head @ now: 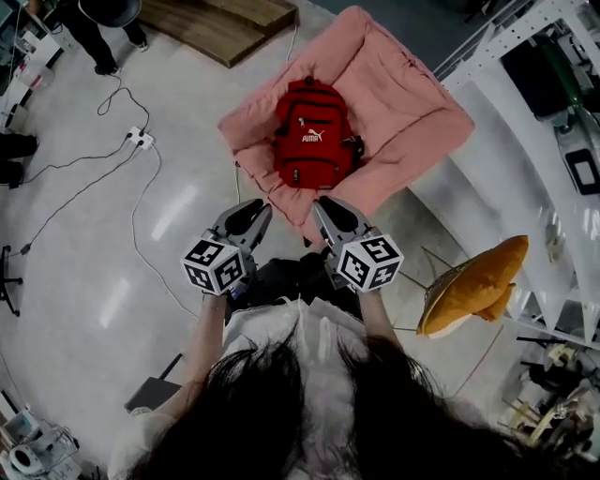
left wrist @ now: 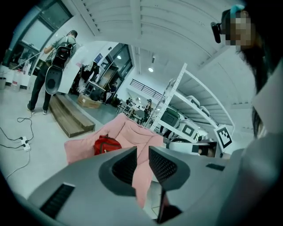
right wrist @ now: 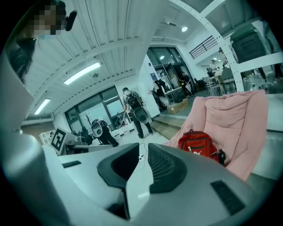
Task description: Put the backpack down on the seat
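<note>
Red backpack (head: pixel 314 136) rests at the centre of the pink seat (head: pixel 412 103) in the head view. The left gripper (head: pixel 259 210) and right gripper (head: pixel 324 204) hover off the seat's near edge. Left gripper view: jaws slightly parted, empty. Right gripper view: likewise. Propped on that soft seat, the backpack may slump forward.

Glossy pale floor (head: pixel 84 281) spreads left of the left claw (head: pixel 255 211), with a white power strip (head: pixel 141 139) on it. Far ahead lies a wooden platform (head: pixel 225 23). Right of the right claw (head: pixel 323 204) stand white shelving (head: pixel 525 159) and an orange cushion (head: pixel 473 281). Strip lights (right wrist: pixel 82 73) line the ceiling.
</note>
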### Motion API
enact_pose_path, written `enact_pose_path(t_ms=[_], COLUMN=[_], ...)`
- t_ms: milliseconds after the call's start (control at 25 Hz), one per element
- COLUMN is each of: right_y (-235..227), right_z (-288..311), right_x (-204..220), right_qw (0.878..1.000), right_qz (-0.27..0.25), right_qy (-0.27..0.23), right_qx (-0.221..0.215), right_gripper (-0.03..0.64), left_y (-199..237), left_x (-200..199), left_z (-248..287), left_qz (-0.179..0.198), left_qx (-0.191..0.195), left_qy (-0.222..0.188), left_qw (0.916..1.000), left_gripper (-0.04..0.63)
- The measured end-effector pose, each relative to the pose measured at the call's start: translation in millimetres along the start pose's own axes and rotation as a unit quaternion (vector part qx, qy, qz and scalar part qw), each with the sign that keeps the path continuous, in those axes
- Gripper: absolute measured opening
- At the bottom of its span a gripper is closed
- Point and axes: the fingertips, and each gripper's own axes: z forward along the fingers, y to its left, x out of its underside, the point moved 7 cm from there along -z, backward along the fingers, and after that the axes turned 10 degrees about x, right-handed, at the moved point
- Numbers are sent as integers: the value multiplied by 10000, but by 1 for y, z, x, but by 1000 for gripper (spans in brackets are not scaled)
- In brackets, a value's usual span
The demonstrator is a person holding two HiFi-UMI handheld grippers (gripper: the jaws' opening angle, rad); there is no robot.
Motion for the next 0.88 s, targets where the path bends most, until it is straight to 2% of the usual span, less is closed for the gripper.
enact_pose_path(t_ms=[200, 400, 680, 880], right_y=[0, 5, 9, 5], right_z=[-21, -48, -114, -162], right_x=[11, 25, 55, 68], right_qw=[9999, 9993, 9985, 9981], right_qz=[-58, -231, -196, -192], right_qy=[139, 230, 156, 6], right_qx=[8, -168, -497, -578], right_gripper=[73, 72, 73, 72], left_y=[-15, -36, -100, -157], left_x=[21, 39, 69, 99], left_z=[-17, -33, -41, -33], left_qz=[33, -39, 54, 111], left_qx=[-117, -397, -551, -429], left_qy=[11, -84, -129, -93], left_qw=[9999, 9992, 9984, 9990], left_gripper=[93, 92, 93, 92])
